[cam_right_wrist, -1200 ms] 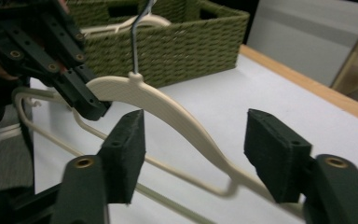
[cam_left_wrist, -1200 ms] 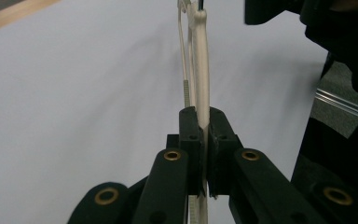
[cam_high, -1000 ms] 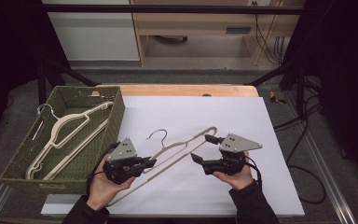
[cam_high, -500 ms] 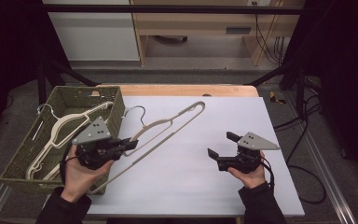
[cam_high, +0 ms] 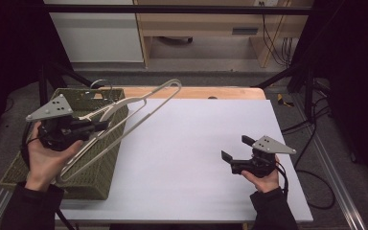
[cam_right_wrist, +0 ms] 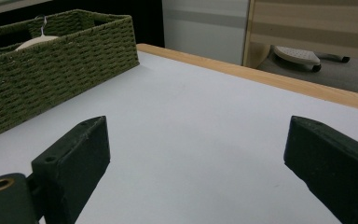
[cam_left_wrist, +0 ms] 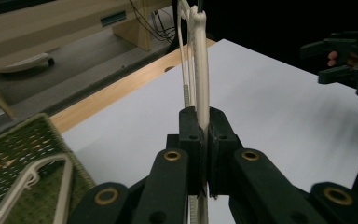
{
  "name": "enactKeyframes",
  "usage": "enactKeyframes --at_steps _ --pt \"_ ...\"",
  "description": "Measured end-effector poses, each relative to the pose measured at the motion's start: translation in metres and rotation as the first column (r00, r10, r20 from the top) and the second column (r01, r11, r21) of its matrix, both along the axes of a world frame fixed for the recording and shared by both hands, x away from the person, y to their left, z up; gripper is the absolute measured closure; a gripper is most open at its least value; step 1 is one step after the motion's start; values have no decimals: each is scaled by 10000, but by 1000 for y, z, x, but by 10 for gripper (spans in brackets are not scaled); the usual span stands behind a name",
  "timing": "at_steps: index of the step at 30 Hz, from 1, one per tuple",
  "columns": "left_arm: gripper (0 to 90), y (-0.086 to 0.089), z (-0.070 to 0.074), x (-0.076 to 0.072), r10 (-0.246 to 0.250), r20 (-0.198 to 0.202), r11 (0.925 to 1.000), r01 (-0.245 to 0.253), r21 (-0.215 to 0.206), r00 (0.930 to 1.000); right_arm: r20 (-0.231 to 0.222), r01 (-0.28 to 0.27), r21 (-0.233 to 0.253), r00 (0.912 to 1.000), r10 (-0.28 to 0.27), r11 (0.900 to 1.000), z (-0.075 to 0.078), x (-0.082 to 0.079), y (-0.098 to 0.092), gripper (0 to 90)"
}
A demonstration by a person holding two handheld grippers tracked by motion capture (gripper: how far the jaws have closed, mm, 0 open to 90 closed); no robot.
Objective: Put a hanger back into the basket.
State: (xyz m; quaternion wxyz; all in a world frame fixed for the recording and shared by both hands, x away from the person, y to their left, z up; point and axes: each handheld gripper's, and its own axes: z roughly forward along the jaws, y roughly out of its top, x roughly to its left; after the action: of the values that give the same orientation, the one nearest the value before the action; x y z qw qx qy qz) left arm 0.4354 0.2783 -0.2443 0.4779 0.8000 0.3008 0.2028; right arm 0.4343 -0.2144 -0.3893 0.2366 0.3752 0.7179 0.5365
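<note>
At the left, the left gripper (cam_high: 93, 126) has its fingers (cam_left_wrist: 189, 140) pressed together on one bar of the cream hanger (cam_high: 139, 103), which is lifted and tilted above the near right edge of the green woven basket (cam_high: 88, 175), its far loop reaching out over the white desk (cam_high: 191, 158). Another cream hanger (cam_left_wrist: 37, 179) lies inside that basket. Well apart at the right, the right gripper (cam_high: 234, 154) hovers low over the desk with its fingers (cam_right_wrist: 77, 156) spread wide, holding nothing.
</note>
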Motion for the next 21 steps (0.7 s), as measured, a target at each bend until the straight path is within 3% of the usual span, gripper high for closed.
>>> enactKeyframes --at_steps 11,21 --pt "863 48 -1 20 870 -84 9960 -868 217 9962 -61 50 -5 10000 -50 10000 -1 0 1 71" --pt "863 97 -15 37 1790 -452 9838 -1786 129 9828 -96 26 -48 10000 -26 10000 -2 2 1 69"
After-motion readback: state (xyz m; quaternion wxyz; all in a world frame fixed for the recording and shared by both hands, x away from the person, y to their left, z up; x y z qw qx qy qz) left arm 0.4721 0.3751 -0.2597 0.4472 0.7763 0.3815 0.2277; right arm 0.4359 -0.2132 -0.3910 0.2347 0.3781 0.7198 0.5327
